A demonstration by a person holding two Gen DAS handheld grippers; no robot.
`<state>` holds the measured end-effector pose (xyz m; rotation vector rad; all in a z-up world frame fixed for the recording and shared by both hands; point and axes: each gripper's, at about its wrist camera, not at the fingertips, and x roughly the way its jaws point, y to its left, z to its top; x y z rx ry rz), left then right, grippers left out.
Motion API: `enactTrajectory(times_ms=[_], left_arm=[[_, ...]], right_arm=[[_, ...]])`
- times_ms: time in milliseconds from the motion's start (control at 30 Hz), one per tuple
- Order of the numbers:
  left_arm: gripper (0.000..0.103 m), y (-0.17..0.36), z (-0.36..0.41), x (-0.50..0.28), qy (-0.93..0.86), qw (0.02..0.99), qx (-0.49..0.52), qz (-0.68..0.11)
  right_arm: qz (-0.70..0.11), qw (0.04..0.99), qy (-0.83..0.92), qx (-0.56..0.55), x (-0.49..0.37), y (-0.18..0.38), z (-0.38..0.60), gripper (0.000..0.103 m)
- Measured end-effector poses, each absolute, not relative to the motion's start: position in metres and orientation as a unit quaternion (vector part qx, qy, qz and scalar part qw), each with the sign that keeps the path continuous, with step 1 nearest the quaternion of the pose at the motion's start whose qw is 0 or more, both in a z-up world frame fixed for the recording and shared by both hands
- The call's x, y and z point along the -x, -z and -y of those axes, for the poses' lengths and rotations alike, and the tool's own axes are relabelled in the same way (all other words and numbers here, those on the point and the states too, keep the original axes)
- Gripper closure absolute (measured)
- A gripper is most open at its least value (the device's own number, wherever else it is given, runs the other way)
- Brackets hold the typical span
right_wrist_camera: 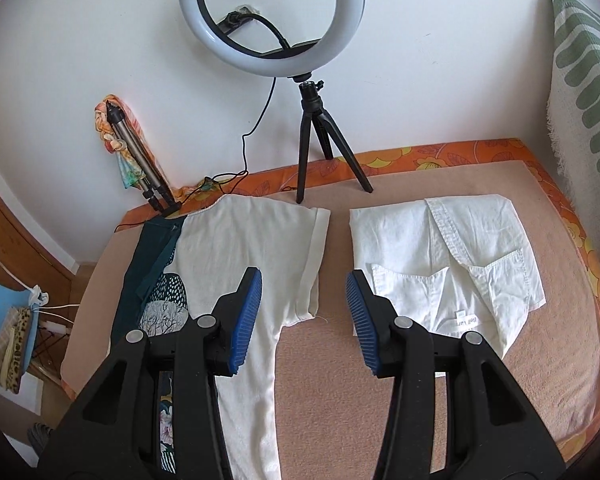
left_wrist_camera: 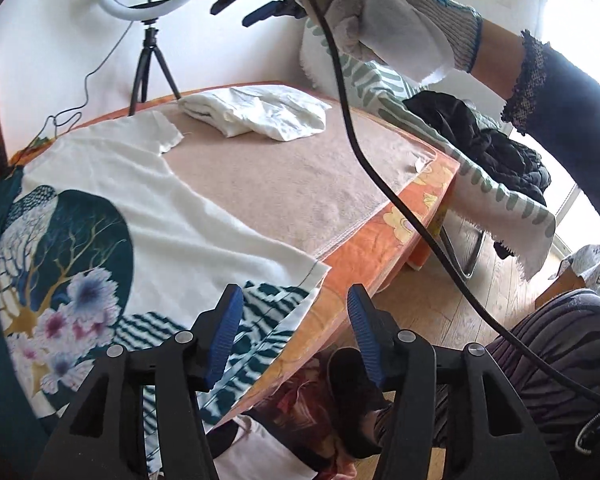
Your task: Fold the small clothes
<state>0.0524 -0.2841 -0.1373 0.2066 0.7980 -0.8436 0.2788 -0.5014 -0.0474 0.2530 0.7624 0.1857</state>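
A white T-shirt with a teal, floral print (left_wrist_camera: pixel 100 216) lies spread flat on the beige blanket (left_wrist_camera: pixel 284 176); in the right wrist view (right_wrist_camera: pixel 252 248) its sleeve lies under the gripper. A folded white button shirt (right_wrist_camera: pixel 448 264) lies to its right, also seen at the back in the left wrist view (left_wrist_camera: pixel 260 114). My left gripper (left_wrist_camera: pixel 296 332) is open and empty, low over the T-shirt's hem at the bed's front edge. My right gripper (right_wrist_camera: pixel 304 320) is open and empty, hovering above the gap between the two garments; it also shows high up in the left wrist view (left_wrist_camera: pixel 240 6).
A ring light on a black tripod (right_wrist_camera: pixel 316 136) stands at the back of the bed. A black garment (left_wrist_camera: pixel 488 148) lies on a green-patterned throw (left_wrist_camera: pixel 500 196) at the right. A black cable (left_wrist_camera: pixel 364 152) hangs across the left wrist view. A side table (right_wrist_camera: pixel 8 304) stands left.
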Motion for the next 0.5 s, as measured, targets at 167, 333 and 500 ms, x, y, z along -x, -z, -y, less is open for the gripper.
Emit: enactTrajectory(times_ms=[167,333,500], left_arm=[[0.050,0.152,0.323,-0.058,0.377,0.833,-0.151,-0.375],[0.055,0.164,0.327,-0.075,0.355,0.835,-0.133,-0.398],[0.095,0.173,0.319,-0.086,0.364,0.829,-0.087,-0.416]], right_arm=[[-0.368,0.914,-0.107,-0.133,-0.295,0.054,0.519,0.056],[-0.385,0.904,-0.135,-0.128,-0.326,0.075,0.513,0.056],[-0.408,0.885,-0.167,-0.149,-0.364,0.102,0.501,0.056]])
